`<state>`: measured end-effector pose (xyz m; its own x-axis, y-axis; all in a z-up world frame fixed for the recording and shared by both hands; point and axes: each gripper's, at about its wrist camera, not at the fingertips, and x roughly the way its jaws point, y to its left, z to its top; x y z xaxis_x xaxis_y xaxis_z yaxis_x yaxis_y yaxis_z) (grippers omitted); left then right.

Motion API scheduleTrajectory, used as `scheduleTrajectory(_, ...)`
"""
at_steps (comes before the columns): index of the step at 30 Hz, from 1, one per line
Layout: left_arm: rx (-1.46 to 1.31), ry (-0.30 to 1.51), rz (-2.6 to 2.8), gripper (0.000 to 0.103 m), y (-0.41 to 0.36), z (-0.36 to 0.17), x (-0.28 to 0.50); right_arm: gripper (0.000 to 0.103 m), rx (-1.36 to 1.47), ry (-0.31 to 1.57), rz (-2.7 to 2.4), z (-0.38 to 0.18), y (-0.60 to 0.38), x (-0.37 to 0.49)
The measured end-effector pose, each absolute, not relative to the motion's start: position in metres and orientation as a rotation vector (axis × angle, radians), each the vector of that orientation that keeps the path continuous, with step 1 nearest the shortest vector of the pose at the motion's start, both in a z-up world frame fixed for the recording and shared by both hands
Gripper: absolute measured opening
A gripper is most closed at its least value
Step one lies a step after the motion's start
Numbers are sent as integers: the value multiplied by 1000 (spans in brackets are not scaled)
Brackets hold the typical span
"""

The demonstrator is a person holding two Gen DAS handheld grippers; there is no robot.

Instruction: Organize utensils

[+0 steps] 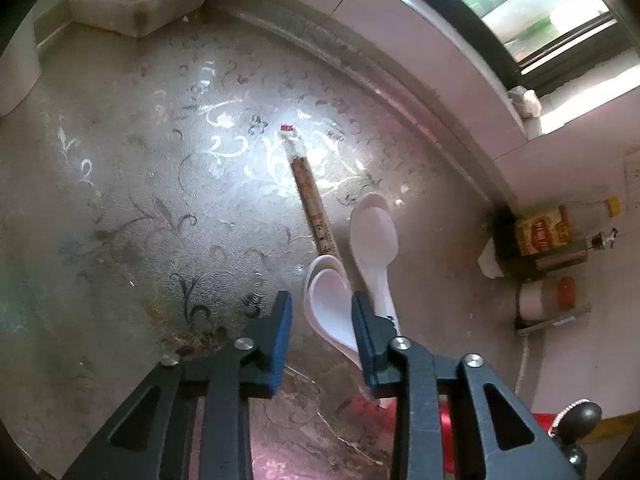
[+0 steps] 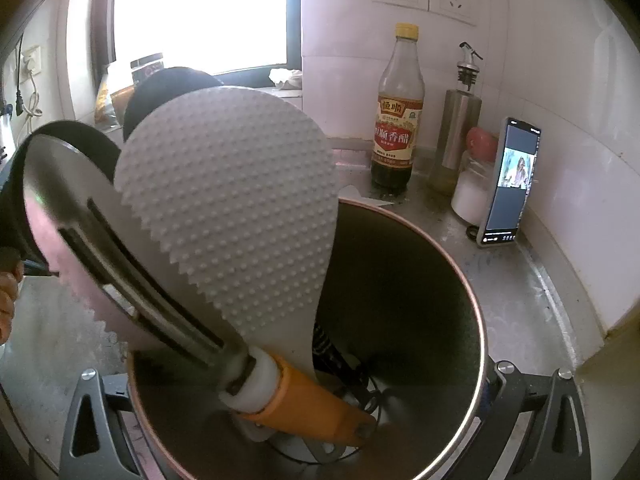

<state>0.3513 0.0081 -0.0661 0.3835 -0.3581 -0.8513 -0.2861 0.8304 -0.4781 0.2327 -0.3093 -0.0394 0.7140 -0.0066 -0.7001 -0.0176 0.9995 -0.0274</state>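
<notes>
Left gripper (image 1: 322, 320) narrow, not yet pinching white spoons (image 1: 332, 312): lower squarely, then close. Right gripper (image 2: 312, 412) clamped around holder (image 2: 440, 280): keep steady.

Between my left gripper's (image 1: 322, 320) fingers lie stacked spoons (image 1: 332, 308); another spoon (image 1: 374, 236) lies just right, chopsticks (image 1: 310, 200) ahead. My right gripper straddles a pot (image 2: 420, 280) holding a rice paddle (image 2: 228, 200) and spatula (image 2: 100, 240).

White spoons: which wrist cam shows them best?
Left wrist view. The white spoons lie on the counter beside the chopsticks, one between the left gripper's fingers. The right wrist view shows none of them; the utensil pot fills it.
</notes>
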Motion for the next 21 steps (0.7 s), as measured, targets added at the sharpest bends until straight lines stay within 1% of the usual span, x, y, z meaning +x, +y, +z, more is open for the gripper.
scheduleTrajectory(2, -632, 1206, -45, 23, 7, -71, 353, 103, -32, 776, 5, -40, -310, 234)
scheduleTrajectory(4, -640, 1212, -34, 21, 7, -76, 355, 103, -30, 776, 6, -40, -310, 234)
scheduleTrajectory(12, -649, 1257, 4, 21, 7, -94, 354, 103, -30, 777, 5, -40, -309, 234)
scheduleTrajectory(21, -679, 1240, 24, 20, 25, -99, 333, 103, -30, 780, 1, -41, -309, 234)
